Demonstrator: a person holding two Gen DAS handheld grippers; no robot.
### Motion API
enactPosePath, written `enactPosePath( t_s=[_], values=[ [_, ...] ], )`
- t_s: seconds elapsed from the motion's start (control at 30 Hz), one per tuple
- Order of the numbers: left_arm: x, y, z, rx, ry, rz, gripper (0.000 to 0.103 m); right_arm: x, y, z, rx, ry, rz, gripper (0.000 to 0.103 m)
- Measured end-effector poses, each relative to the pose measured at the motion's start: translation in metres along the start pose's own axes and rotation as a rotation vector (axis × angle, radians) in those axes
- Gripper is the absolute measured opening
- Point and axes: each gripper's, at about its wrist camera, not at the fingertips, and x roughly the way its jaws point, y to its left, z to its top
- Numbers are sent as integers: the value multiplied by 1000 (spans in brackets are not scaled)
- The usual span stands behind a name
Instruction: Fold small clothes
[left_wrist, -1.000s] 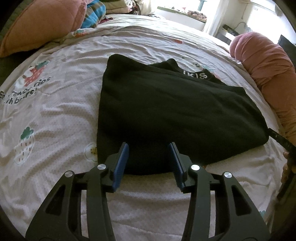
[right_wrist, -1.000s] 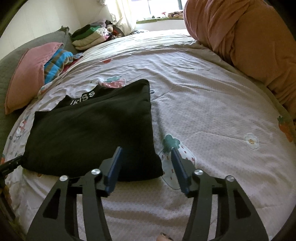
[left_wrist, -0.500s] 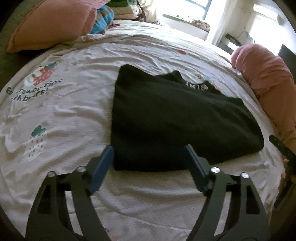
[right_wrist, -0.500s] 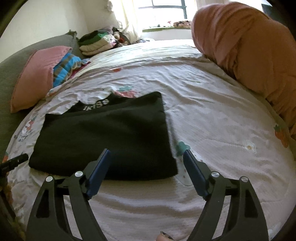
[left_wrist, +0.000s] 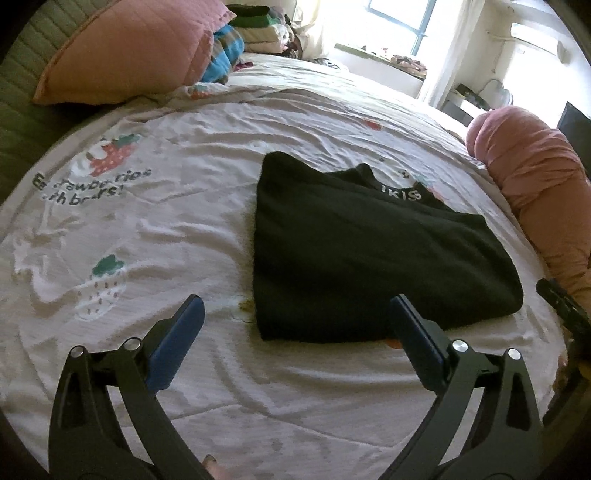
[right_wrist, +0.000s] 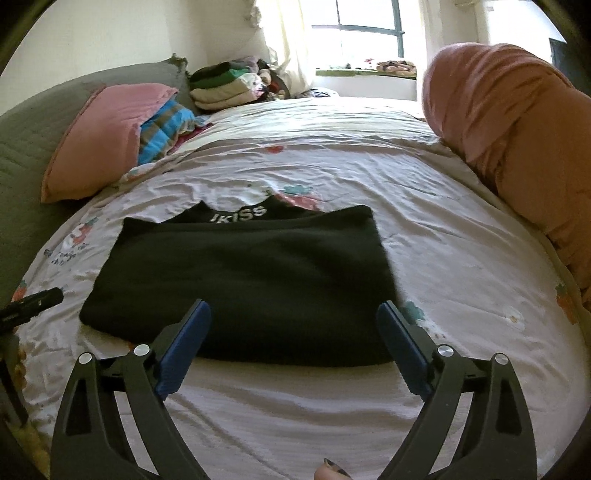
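A black garment (left_wrist: 362, 254) with white lettering on its waistband lies folded flat on the white strawberry-print bed sheet (left_wrist: 147, 236). It also shows in the right wrist view (right_wrist: 251, 280). My left gripper (left_wrist: 295, 314) is wide open and empty, held above the sheet just short of the garment's near left corner. My right gripper (right_wrist: 295, 317) is wide open and empty, held just short of the garment's near edge. Neither gripper touches the cloth.
A pink pillow (left_wrist: 133, 51) and a striped cloth (left_wrist: 225, 55) lie at the head of the bed. A stack of folded clothes (right_wrist: 225, 86) sits by the window. A rolled pink quilt (right_wrist: 517, 140) runs along the right side.
Both grippers have opened wide, let go of the garment's near edge and drawn back from it. The garment has stayed flat on the sheet.
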Motion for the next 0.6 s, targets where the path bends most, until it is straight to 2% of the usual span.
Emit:
enactPosePath(
  t_s=[0.6],
  values=[
    [-2,29,10,-29,-31,113,94,25,93,5,-169,40,128,93]
  ],
)
